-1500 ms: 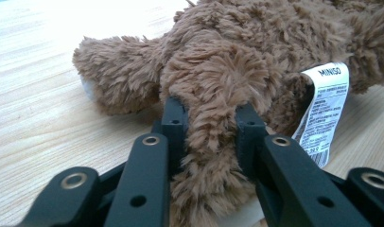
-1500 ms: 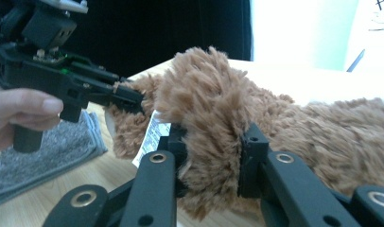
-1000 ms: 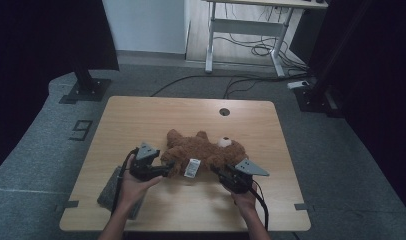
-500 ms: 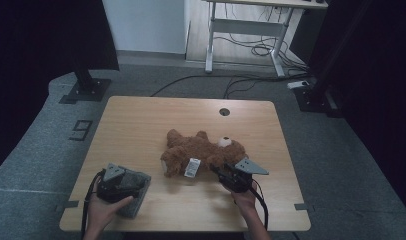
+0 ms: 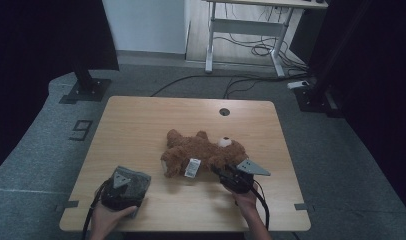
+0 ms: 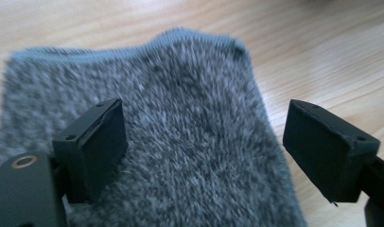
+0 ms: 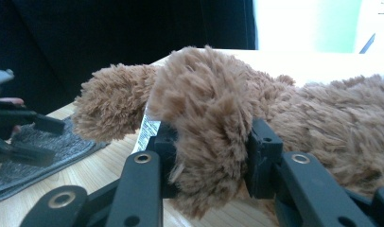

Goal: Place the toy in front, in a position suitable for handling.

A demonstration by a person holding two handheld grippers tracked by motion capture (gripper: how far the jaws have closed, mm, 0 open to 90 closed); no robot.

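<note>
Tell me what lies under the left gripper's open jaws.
A grey fuzzy cloth, perhaps a small garment, lies flat on the wooden table beneath the left gripper; the jaws stand apart, not pinching it. The cloth's near part is covered by the gripper in the high view.

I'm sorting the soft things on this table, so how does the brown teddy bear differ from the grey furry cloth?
The teddy bear is brown and bulky; the grey cloth is flat and smaller. The right claw is clamped on a limb of the bear, while the left claw stands open over the cloth. Both are fuzzy and rest on the table.
</note>
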